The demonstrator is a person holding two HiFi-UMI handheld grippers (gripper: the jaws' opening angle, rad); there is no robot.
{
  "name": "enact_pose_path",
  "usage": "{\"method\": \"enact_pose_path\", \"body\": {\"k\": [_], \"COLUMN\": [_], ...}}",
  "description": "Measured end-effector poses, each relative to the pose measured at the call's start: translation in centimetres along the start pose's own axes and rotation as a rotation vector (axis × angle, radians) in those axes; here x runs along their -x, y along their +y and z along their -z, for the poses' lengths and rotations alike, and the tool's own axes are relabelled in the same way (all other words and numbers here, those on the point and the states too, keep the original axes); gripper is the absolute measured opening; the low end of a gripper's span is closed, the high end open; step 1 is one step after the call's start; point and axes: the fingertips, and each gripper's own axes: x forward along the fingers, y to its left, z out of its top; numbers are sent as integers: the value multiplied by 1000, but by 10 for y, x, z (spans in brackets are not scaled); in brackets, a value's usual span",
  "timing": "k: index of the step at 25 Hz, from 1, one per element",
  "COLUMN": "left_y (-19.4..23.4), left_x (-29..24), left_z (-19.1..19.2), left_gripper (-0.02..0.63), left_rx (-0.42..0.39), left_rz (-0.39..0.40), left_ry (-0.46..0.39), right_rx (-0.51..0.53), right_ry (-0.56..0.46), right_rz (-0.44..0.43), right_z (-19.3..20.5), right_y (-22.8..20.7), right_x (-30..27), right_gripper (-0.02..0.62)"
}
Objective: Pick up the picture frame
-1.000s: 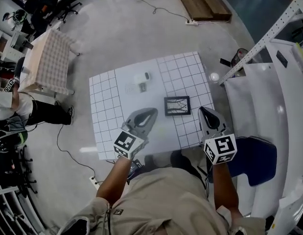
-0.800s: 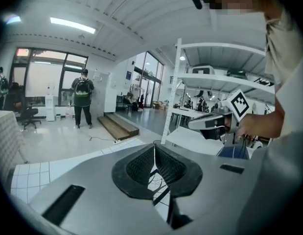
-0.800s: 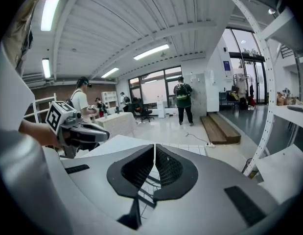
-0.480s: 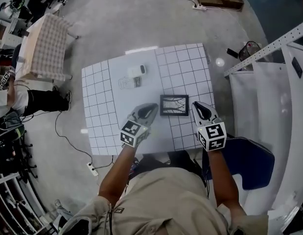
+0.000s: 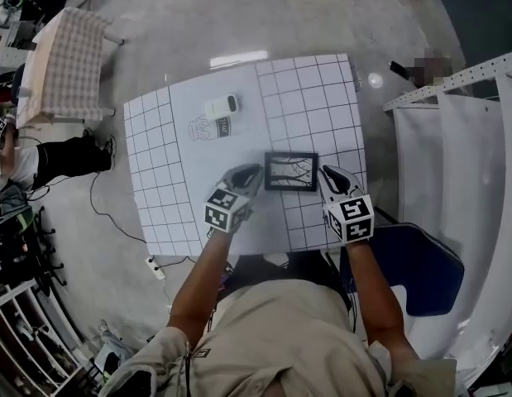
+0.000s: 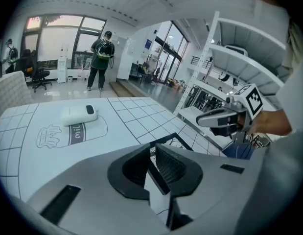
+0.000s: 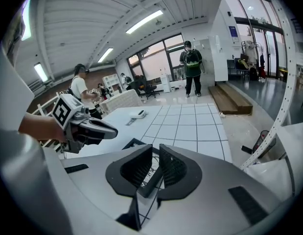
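The black picture frame (image 5: 291,171) lies flat on the white gridded table (image 5: 156,180), with a branch drawing inside it. My left gripper (image 5: 256,172) is just off its left edge, shut with nothing in it. My right gripper (image 5: 326,174) hangs at the frame's right edge, its jaws drawn together and empty. In the left gripper view a corner of the frame (image 6: 183,142) shows just past my left gripper (image 6: 152,151). In the right gripper view the frame's near corner (image 7: 133,143) shows beside and behind my right gripper (image 7: 155,153).
A small white device (image 5: 221,106) lies farther back on the table beside a printed carton outline (image 5: 210,128). White shelving (image 5: 454,139) and a blue seat (image 5: 421,263) stand at the right. A checked-cloth table (image 5: 65,64) and a seated person (image 5: 40,164) are at the left.
Both grippers have sunk toward the table and come in close to the frame, one at each side. Their jaws look the same as before.
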Motion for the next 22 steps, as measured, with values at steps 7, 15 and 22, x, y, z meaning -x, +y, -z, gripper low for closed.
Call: {"method": "enact_pose_path", "body": {"k": [7, 15, 22], "left_y": [6, 12, 14], "left_x": [-18, -36, -50], "left_z": [14, 31, 45], "left_gripper": [20, 101, 120], "left_rx": [72, 106, 167], "left_rz": [-7, -2, 44], "left_ry": [49, 116, 160], "right_rx": [-56, -96, -141], "right_ry": [73, 121, 165], "right_rz": [-46, -53, -58], "right_z": [33, 49, 66], "right_y": [-4, -13, -15], "right_x": [-22, -39, -52], "right_gripper": [29, 62, 95]}}
